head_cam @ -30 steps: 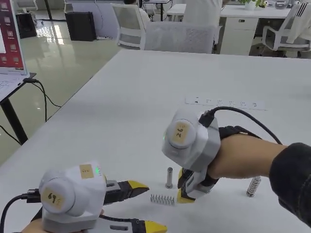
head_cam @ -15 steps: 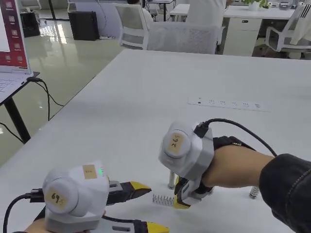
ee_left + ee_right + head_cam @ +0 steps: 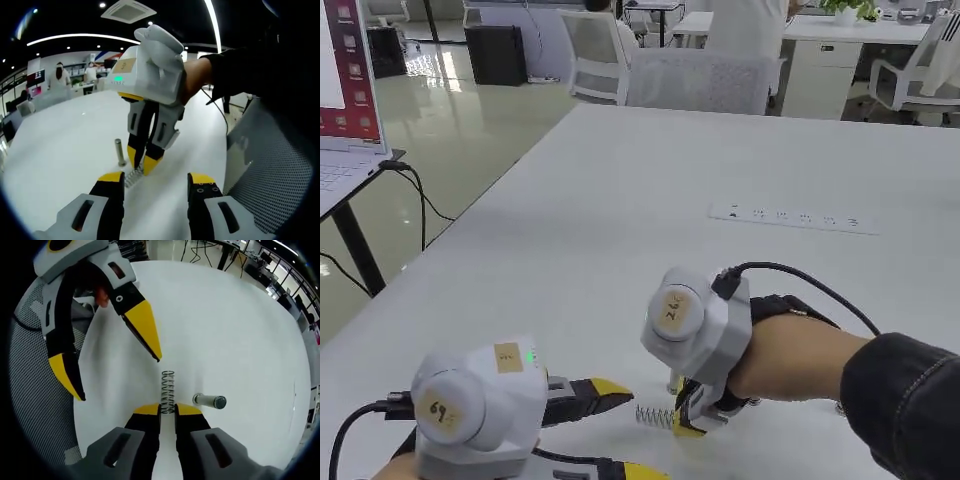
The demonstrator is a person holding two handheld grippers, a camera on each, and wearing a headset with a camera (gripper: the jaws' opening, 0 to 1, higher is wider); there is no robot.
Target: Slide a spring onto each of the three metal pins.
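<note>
Yellow-tipped right gripper had dropped onto the loose coiled steel spring near the front edge of the white worktop.
Its jaws pinched one spring end; the left gripper hung released. The short upright metal pin alongside stood bare, threading not begun.

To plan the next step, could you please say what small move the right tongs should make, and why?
Probably raise the small steel coil spring off the white table: the right tongs pinch its end, it lies flat, and the bare metal pin stands beside.
</note>
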